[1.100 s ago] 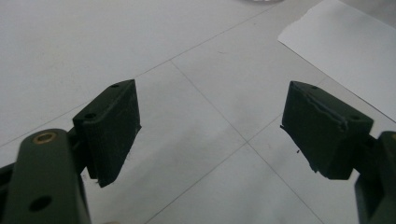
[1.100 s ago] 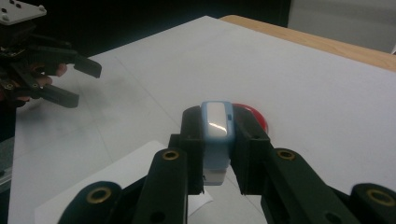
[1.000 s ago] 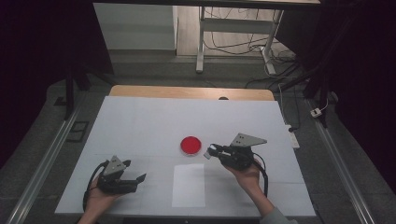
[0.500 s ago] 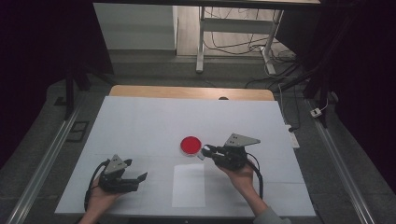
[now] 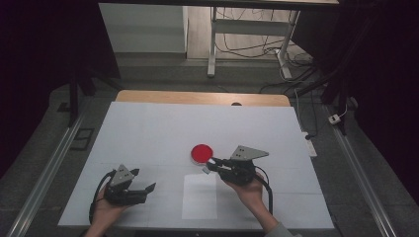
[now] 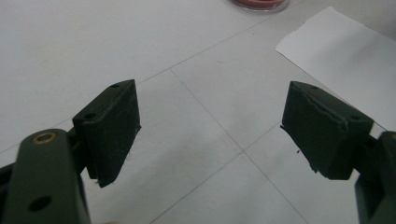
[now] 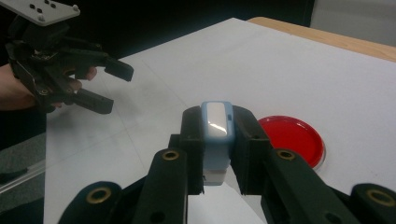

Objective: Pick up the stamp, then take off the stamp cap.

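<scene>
Half the blue-white block (image 7: 216,140) — between tool (image 7: 217,151) jaws.

Dim room, lit table (image 5: 148,128), dark surrounds, soft close-ups

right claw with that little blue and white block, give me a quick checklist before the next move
1. Grip: right claw is shut on the blue and white block, pads on both sides. Ok.
2. Block seated straight: it stands upright between the jaws, top poking above them. Ok.
3. Red dish free: nothing lies on it; the right claw's tips hang just beside its rim. Ok.
4. White paper sheet flat: lies flat on the table, nothing on it. Ok.
5. Left claw out of the way: open, holding nothing, well left of the sheet. Ok.
6. Block's height above the table: cannot tell.
</scene>
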Demonstrator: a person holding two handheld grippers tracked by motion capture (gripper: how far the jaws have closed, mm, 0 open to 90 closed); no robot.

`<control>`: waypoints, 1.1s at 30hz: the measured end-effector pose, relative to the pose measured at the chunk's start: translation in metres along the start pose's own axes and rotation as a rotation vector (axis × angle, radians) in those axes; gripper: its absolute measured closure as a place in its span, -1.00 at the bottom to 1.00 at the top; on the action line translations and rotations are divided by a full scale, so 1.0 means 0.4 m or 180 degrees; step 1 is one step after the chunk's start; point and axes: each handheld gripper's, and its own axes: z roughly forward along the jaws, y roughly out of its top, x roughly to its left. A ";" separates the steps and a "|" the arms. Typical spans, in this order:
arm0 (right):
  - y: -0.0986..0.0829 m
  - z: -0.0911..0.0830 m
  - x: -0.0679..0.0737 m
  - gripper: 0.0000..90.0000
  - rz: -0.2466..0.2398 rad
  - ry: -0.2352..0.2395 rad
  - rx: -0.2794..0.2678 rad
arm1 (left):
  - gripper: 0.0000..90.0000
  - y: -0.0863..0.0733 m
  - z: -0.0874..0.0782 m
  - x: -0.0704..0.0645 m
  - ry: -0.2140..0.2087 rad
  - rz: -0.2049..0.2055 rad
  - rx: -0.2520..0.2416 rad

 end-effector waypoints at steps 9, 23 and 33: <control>0.006 -0.009 0.004 0.67 -0.0025 -0.0051 -0.0046 | -0.57 0.006 -0.011 -0.007 0.0014 0.0010 -0.0068; 0.010 -0.026 0.022 0.67 0.0059 -0.0110 -0.0152 | -0.57 0.011 -0.016 -0.007 0.0005 -0.0005 -0.0108; 0.000 -0.015 0.013 0.67 0.0085 -0.0081 -0.0128 | -0.57 0.027 -0.012 -0.023 -0.0009 0.0065 -0.0119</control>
